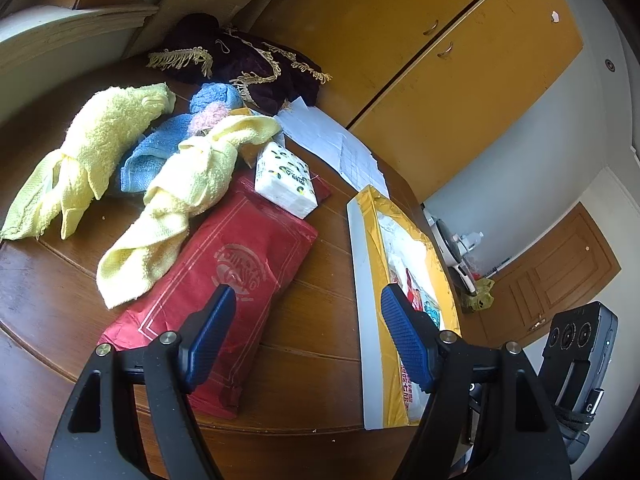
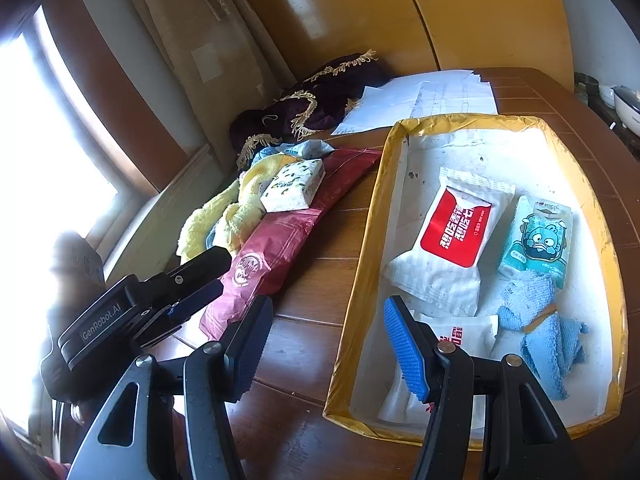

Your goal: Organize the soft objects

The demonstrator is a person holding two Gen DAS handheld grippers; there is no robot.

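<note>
White tray (image 2: pixel 576 408), yellow-taped rim: holds sealed wipe packs and a folded blue microfibre cloth (image 2: pixel 540 332). Beside it on the wooden table (image 1: pixel 320 300): red pouch (image 1: pixel 224 284), terry towels (image 1: pixel 176 200). Left gripper (image 1: pixel 308 344) and right gripper (image 2: pixel 324 344) both spread, empty

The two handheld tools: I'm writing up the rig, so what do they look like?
Both the left tool and the right tool have black angular arms with silver pivot pins and blue ribbed finger pads. The left tool's black body reads "GenRobot.AI" in the right wrist view.
</note>
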